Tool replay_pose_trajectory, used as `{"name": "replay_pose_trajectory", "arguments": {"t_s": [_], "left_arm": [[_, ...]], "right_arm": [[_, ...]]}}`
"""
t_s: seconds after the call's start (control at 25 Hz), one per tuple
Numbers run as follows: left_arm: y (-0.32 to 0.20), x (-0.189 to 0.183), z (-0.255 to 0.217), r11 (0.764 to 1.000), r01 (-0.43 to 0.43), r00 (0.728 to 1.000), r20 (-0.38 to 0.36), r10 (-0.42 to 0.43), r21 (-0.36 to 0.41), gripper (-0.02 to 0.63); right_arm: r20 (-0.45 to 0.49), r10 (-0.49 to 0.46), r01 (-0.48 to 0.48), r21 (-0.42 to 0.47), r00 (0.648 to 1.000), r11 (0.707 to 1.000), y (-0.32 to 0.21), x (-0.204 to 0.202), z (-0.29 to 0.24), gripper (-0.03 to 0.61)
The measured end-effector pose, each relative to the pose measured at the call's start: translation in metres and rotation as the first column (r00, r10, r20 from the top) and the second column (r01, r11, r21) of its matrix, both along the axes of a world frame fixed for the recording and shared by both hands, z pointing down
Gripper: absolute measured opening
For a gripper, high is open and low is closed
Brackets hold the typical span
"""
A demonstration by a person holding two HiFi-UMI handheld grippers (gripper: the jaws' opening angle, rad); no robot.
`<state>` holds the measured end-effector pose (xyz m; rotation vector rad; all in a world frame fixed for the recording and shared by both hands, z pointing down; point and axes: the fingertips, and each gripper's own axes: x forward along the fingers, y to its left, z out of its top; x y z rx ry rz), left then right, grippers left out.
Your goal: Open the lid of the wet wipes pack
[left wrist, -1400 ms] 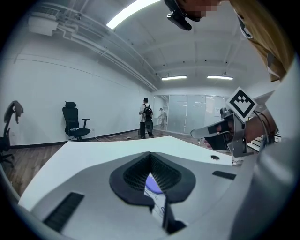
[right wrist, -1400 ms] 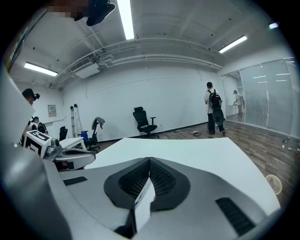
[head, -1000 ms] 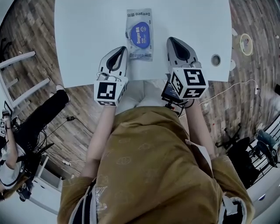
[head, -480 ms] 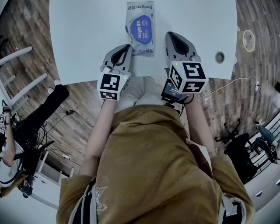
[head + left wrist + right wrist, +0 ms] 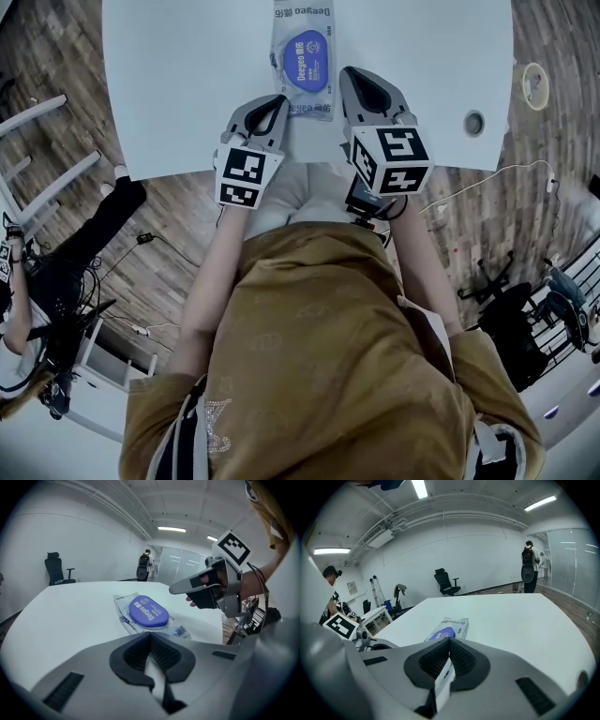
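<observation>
The wet wipes pack (image 5: 305, 58) lies flat on the white table (image 5: 187, 75), its oval blue lid (image 5: 306, 58) closed. My left gripper (image 5: 274, 103) sits at the pack's near left corner, jaws together with nothing between them. My right gripper (image 5: 354, 81) hovers just right of the pack's near end, also shut and empty. In the left gripper view the pack (image 5: 150, 616) lies just ahead of my left gripper (image 5: 152, 656), with the right gripper (image 5: 201, 585) above its right side. From the right gripper (image 5: 447, 660), the pack (image 5: 447, 629) shows just beyond the jaws.
A round cable hole (image 5: 474, 123) sits near the table's front right corner. A tape roll (image 5: 532, 84) lies on the wooden floor at right. White chair legs (image 5: 47, 169) and a seated person (image 5: 37, 281) are at left. An office chair (image 5: 447, 582) stands beyond the table.
Both grippers have moved forward over the table toward the pack's near end. The right one has shifted left, closer to the pack. The pack itself has not moved.
</observation>
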<state>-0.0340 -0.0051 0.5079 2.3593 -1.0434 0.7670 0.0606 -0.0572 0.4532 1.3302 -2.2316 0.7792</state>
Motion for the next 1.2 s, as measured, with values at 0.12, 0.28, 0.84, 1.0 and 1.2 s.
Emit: {"name": "replay_pose_trajectory", "arguments": {"t_s": [0.12, 0.28, 0.84, 1.0, 1.2], "left_arm": [[0.000, 0.001, 0.006, 0.999, -0.019, 0.999, 0.050, 0.020, -0.026, 0.006], [0.000, 0.002, 0.011, 0.998, -0.036, 0.995, 0.092, 0.041, -0.051, 0.006], [0.000, 0.001, 0.013, 0.993, -0.046, 0.995, 0.085, 0.055, -0.106, 0.006], [-0.001, 0.002, 0.013, 0.994, -0.052, 0.995, 0.084, 0.060, -0.092, 0.006], [0.000, 0.002, 0.015, 0.994, -0.052, 0.995, 0.086, 0.060, -0.096, 0.006]], "right_arm": [[0.001, -0.003, 0.003, -0.007, 1.000, 1.000, -0.002, -0.003, 0.001, 0.009], [0.001, -0.010, 0.010, -0.017, 1.000, 1.000, -0.002, -0.006, 0.004, 0.009], [0.003, -0.028, 0.028, -0.046, 1.000, 0.999, -0.003, -0.016, 0.012, 0.009], [0.017, -0.027, 0.028, -0.055, 0.999, 0.998, -0.005, -0.019, 0.014, 0.009], [0.010, -0.036, 0.037, -0.082, 0.999, 0.996, -0.003, -0.021, 0.020, 0.011]]}}
